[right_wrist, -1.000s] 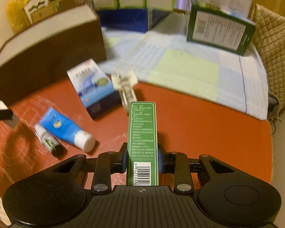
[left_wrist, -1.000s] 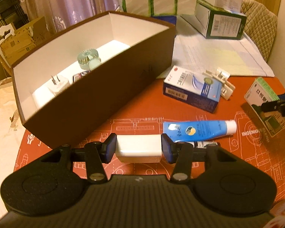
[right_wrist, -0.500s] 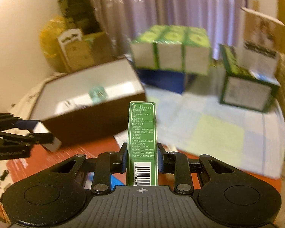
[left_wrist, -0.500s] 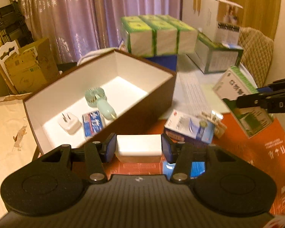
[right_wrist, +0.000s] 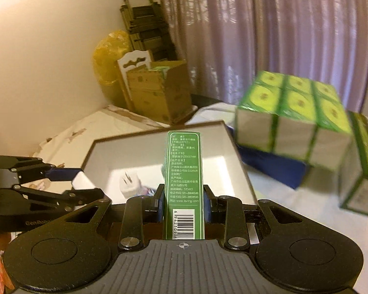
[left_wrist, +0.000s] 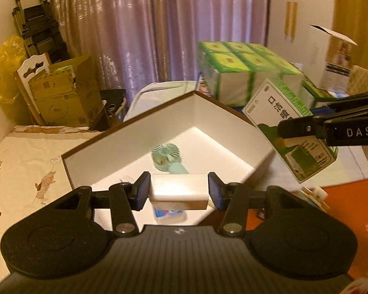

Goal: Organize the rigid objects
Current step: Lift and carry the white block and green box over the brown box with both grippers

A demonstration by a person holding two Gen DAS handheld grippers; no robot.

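Above the brown box (left_wrist: 233, 122), each gripper clamps its load: left (left_wrist: 179, 191) white block (left_wrist: 179, 188), right (right_wrist: 184, 203) green carton (right_wrist: 184, 171).

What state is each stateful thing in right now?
Left hand-held gripper: shut on white block.
Right hand-held gripper: shut on green carton.
Brown box: open, holds fan and plug.
Cardboard box: flaps open.
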